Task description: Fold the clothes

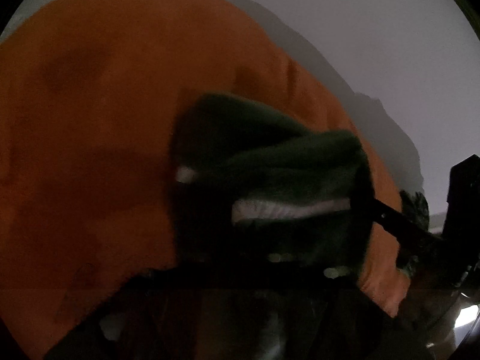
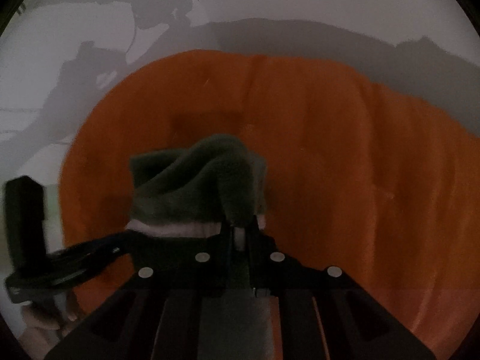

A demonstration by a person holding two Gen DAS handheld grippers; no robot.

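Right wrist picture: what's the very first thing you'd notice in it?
The big orange cloth fills most of the picture, spread over a pale surface. In front of it, the right gripper is shut on a bunched dark green cloth with a white band. The left gripper reaches in from the left toward the same green cloth.

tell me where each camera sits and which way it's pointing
Left wrist: on the left gripper, looking along its fingers, hidden in the dark, at the green sock over the orange cloth; the right gripper shows at right.
Right wrist: on the right gripper, looking forward at the sock it pinches, orange cloth beyond; the left gripper shows at left.
Shared: sock, orange cloth, pale surface.
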